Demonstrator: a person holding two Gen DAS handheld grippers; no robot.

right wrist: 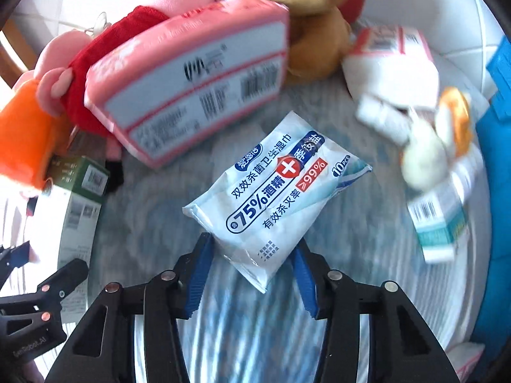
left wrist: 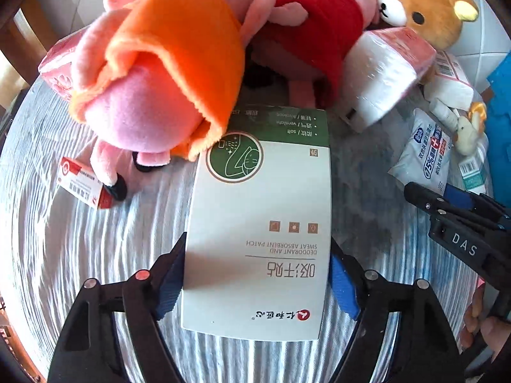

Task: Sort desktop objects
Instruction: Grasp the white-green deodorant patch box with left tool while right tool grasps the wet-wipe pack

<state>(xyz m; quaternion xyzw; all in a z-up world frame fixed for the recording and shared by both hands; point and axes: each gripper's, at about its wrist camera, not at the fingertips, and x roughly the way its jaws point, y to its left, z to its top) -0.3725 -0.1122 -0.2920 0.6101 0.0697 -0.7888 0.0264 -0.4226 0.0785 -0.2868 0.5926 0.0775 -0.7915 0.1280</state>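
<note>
A white and green sweat patch box (left wrist: 258, 198) lies flat on the striped cloth, its far end under a plush pig in an orange dress (left wrist: 166, 63). My left gripper (left wrist: 257, 255) points down over the box's near half, blue pads against both long sides, shut on it. In the right wrist view a white and blue pack of alcohol wipes (right wrist: 274, 191) lies at an angle on the cloth. My right gripper (right wrist: 252, 245) is shut on the pack's near end, the pads pinching its edges. The right gripper's fingers (left wrist: 447, 210) also show at the right of the left wrist view.
A plush pig in red (left wrist: 319, 22), a brown bear (left wrist: 424, 6) and pink tissue packs (right wrist: 191, 89) crowd the far side. A small red and white box (left wrist: 83, 185) lies left. A teal box (right wrist: 437, 223), a small duck toy (right wrist: 437, 146) and a blue bin (right wrist: 498, 159) sit right.
</note>
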